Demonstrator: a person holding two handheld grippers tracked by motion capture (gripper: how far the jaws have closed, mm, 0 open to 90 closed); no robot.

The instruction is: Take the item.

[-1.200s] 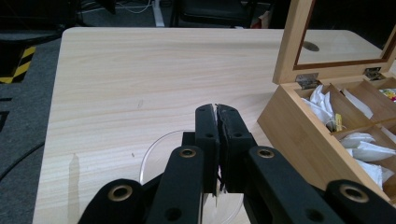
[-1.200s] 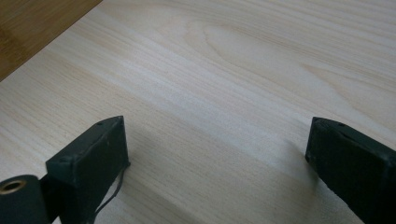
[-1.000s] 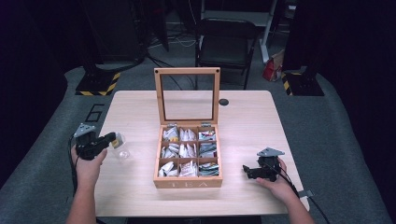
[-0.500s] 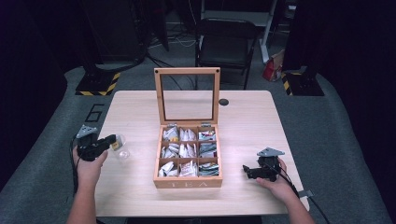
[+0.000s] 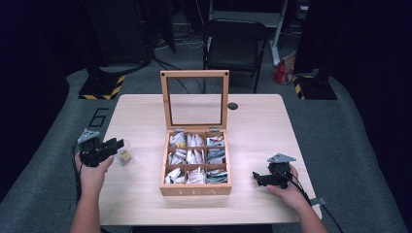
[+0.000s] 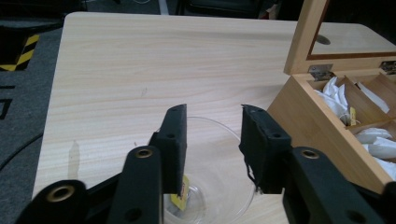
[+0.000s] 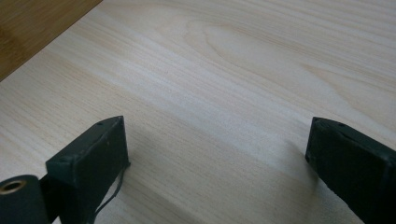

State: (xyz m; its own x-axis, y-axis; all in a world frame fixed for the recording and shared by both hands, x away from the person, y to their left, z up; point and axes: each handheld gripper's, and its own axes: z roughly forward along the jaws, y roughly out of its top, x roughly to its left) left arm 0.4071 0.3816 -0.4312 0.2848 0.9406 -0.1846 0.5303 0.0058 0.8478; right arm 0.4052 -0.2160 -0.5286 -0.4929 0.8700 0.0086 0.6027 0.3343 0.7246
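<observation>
Tea bag (image 6: 181,198): lies in the clear glass bowl (image 6: 219,172) at the left part of the desk (image 5: 145,121), its yellow tag visible through the glass just beside the left pad; judged to have been dropped there from the box.

Left tongs (image 6: 212,140): poised over the bowl; jaws have just been opening and now stand partly apart, with nothing pressed between the pads.

Tea box (image 5: 197,162): wooden, at mid-desk, glass lid upright, all nine compartments holding sachets.

Right tongs (image 5: 260,178): resting low on bare desk to the right of the box; jaws wide apart, empty.

Progress, as judged: one bag transferred and released; withdrawal of the left tongs remains, as may further bags and closing the lid.

Views: the left gripper view shows the tag and the gap between the pads; the high view gives the layout and the box contents; the right gripper view shows the spread jaws over wood grain.
</observation>
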